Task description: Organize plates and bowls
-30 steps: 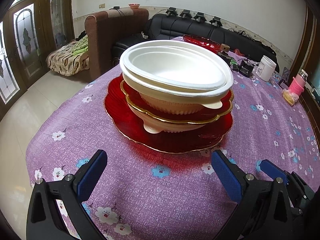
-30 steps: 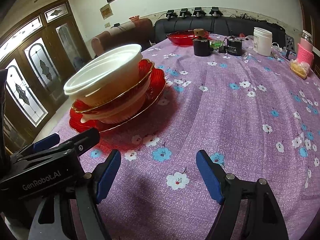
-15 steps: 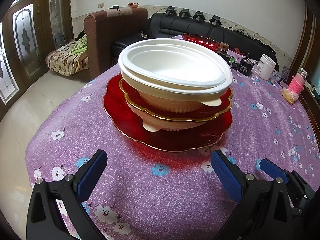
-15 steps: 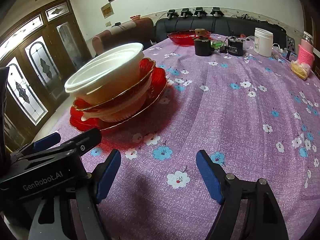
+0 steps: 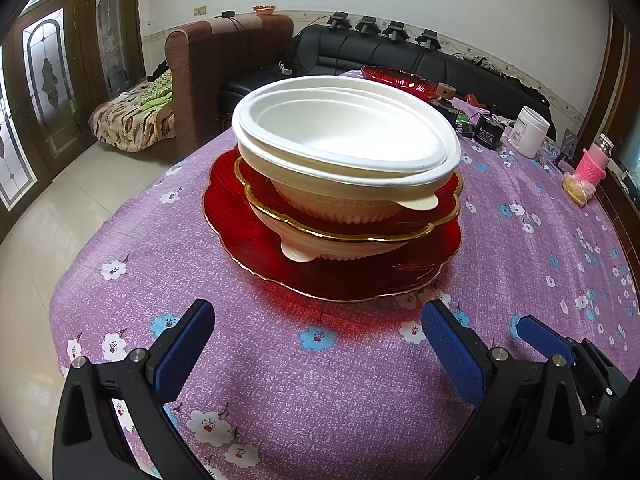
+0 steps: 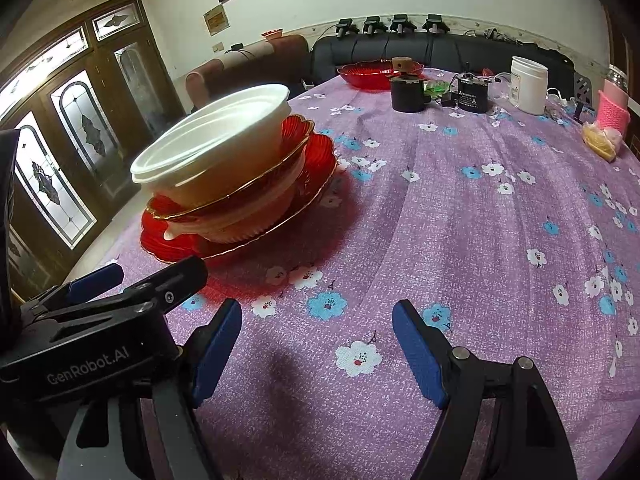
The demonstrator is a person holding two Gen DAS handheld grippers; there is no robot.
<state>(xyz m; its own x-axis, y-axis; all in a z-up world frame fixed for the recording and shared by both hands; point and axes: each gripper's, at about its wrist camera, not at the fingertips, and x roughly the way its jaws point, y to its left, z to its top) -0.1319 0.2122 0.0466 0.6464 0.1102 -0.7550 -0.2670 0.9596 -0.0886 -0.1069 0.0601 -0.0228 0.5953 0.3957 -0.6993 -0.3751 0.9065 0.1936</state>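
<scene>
Closest to the cameras, the left gripper (image 5: 318, 344) was wide open and held nothing, with its blue pads above the purple flowered cloth on the counter (image 5: 320, 400). The right gripper (image 6: 318, 344) was wide open too, with nothing in it, and it touched nothing. The two grippers were side by side, and part of the left one showed at the edge of the right view. Just past them stood the pile of dishes. At the bottom lay a big red plate (image 5: 340, 276) with a gold edge, flat on the cloth. On it sat a cream bowl (image 5: 304, 250), then a smaller red plate (image 5: 440, 208) with a gold rim, then two white bowls (image 5: 340, 136), one inside the other. The pile leaned a bit to one side. It looked as if the sorting was at an early step, because plates and bowls were all mixed in one pile. The next move would likely be to reach for the top white bowl, grip its rim gently and lift it straight up so the pile did not tip. Far back on the counter were another red dish (image 6: 380, 74), a black cup (image 6: 407, 94), a white jar (image 6: 529, 84) and a pink cup (image 6: 612, 110), well apart from the pile.
</scene>
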